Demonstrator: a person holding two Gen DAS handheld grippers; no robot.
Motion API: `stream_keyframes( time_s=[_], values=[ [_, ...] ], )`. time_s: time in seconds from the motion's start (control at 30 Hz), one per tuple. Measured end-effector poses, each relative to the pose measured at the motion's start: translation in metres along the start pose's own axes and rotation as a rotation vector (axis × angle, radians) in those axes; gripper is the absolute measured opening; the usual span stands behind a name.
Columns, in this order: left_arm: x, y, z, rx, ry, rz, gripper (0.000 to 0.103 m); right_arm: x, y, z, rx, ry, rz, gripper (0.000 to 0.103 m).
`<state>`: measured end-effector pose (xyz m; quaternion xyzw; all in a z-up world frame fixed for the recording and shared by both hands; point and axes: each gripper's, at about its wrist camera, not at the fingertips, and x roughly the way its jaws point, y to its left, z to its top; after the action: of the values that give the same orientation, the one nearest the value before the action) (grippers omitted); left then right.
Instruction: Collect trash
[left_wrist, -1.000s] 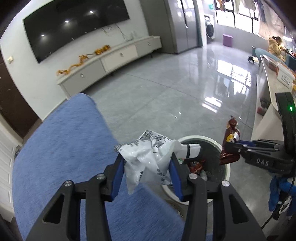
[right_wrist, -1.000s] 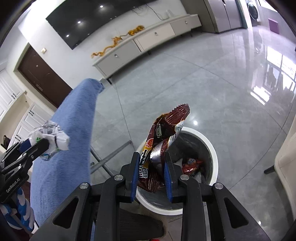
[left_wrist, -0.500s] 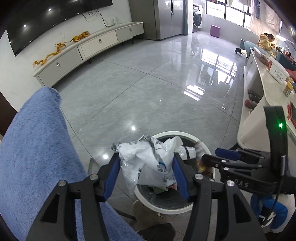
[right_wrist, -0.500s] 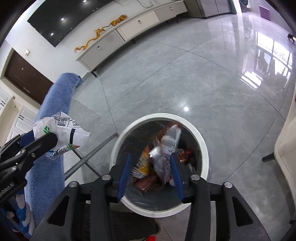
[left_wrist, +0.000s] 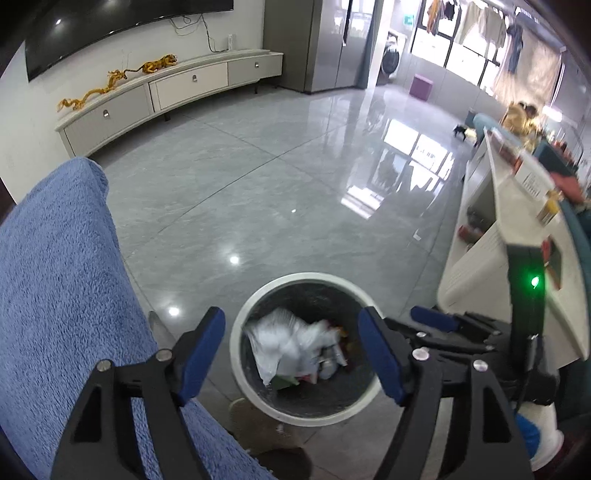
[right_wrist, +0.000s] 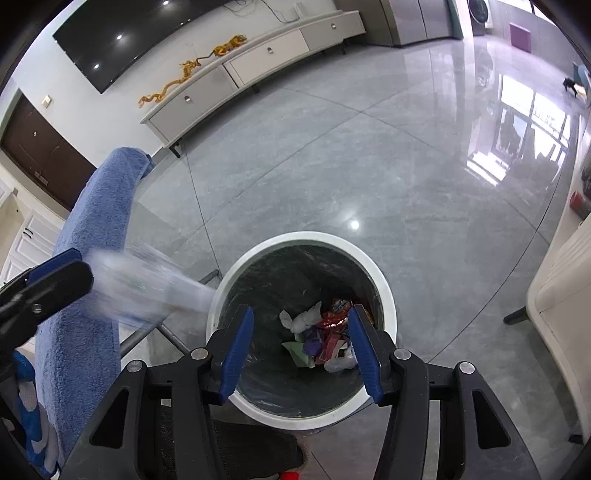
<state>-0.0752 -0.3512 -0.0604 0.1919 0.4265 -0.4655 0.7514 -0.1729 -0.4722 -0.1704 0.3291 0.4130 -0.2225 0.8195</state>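
A round white-rimmed trash bin (left_wrist: 258, 299) (right_wrist: 384, 288) stands on the grey floor below both grippers. My left gripper (left_wrist: 291, 354) is open and empty above it. A crumpled white plastic bag (left_wrist: 284, 343) is dropping into the bin; in the right wrist view it is a blurred white streak (right_wrist: 155, 291) between the left gripper's fingers (right_wrist: 55, 280) and the bin rim. My right gripper (right_wrist: 301, 347) is open and empty over the bin. A red snack wrapper (right_wrist: 336, 310) lies inside among other trash.
A blue towel-covered surface (left_wrist: 55, 295) (right_wrist: 92, 258) is at the left, with a metal leg (right_wrist: 173, 321) beside the bin. A white counter (left_wrist: 517, 229) stands at the right. A TV cabinet (left_wrist: 166, 92) runs along the far wall across the open floor.
My left gripper opened and let go of the white bag, which now falls into the bin. My right gripper opened wider; the red wrapper now lies in the bin.
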Motion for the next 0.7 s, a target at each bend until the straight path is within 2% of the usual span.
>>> stream_keyframes(
  time_s=[0.17,0.4,0.5,0.57,0.7],
  values=[
    [-0.019,0.013,-0.001,-0.058,-0.024,-0.037,0.074,-0.018,0.008,-0.005,-0.013,-0.029,-0.007,0.054],
    [-0.063,0.032,-0.012,-0.106,-0.1,0.009,0.074,-0.049,0.03,-0.009,-0.051,-0.08,0.001,0.055],
    [-0.087,0.048,-0.022,-0.142,-0.136,0.06,0.074,-0.064,0.054,-0.009,-0.105,-0.11,0.024,0.056],
    [-0.103,0.063,-0.031,-0.175,-0.155,0.103,0.074,-0.073,0.075,-0.011,-0.152,-0.131,0.042,0.065],
    [-0.14,0.094,-0.058,-0.242,-0.223,0.231,0.074,-0.084,0.117,-0.018,-0.24,-0.155,0.081,0.073]
  ],
)
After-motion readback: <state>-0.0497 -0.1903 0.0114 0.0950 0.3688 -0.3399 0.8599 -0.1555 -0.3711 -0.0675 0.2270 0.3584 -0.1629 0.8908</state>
